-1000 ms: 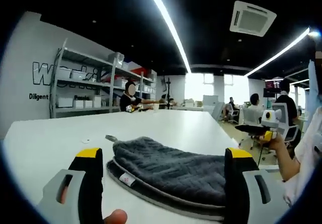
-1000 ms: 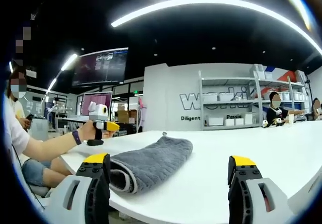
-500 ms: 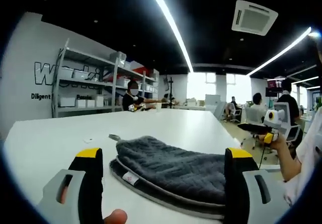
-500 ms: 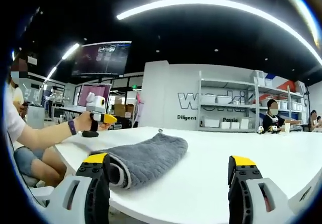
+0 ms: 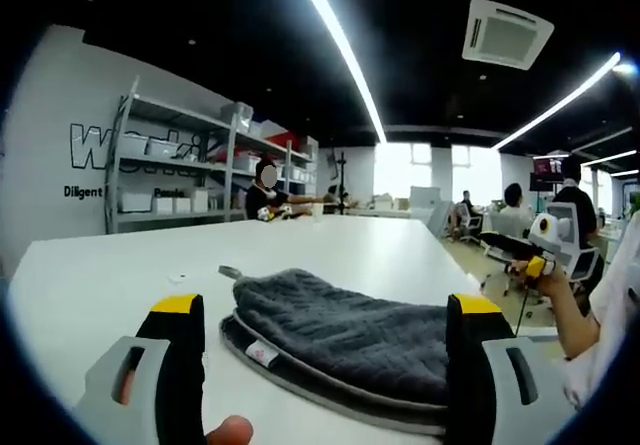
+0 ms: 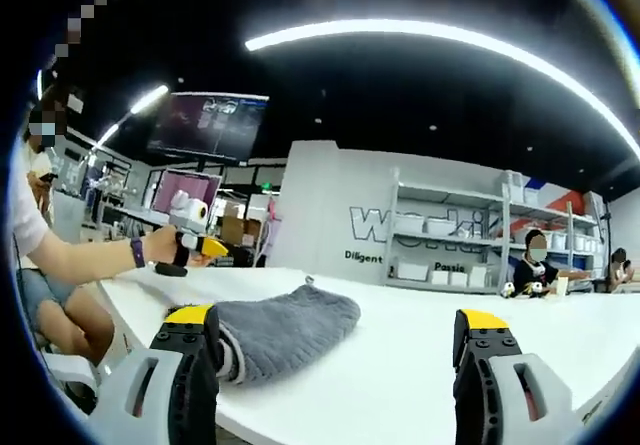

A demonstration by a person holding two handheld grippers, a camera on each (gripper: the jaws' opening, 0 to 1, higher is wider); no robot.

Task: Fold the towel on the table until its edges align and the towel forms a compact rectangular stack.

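Note:
A dark grey towel point(image 5: 345, 333) lies folded in layers on the white table point(image 5: 110, 285), with a small label on its lower layer's edge. My left gripper point(image 5: 326, 305) is open just above the table, and the towel lies ahead, seen between its yellow-tipped jaws. In the right gripper view the same towel point(image 6: 288, 327) rests near the table's corner, behind the left jaw. My right gripper point(image 6: 337, 317) is open with nothing between its fingers. Each gripper appears in the other's view, held in a hand: the right gripper point(image 5: 543, 248) and the left gripper point(image 6: 188, 237).
The table's point(image 6: 420, 365) near edge runs just past the towel by the person's arm point(image 5: 575, 320). Metal shelves point(image 5: 165, 180) stand along the far wall. Seated people point(image 6: 535, 265) work at the table's far end. Office chairs point(image 5: 565, 250) and a screen point(image 6: 205, 125) stand off the table.
The right gripper view has shifted and tilted, so the camera moved. The towel lies as it did, and both grippers stay open. The left gripper view has barely changed.

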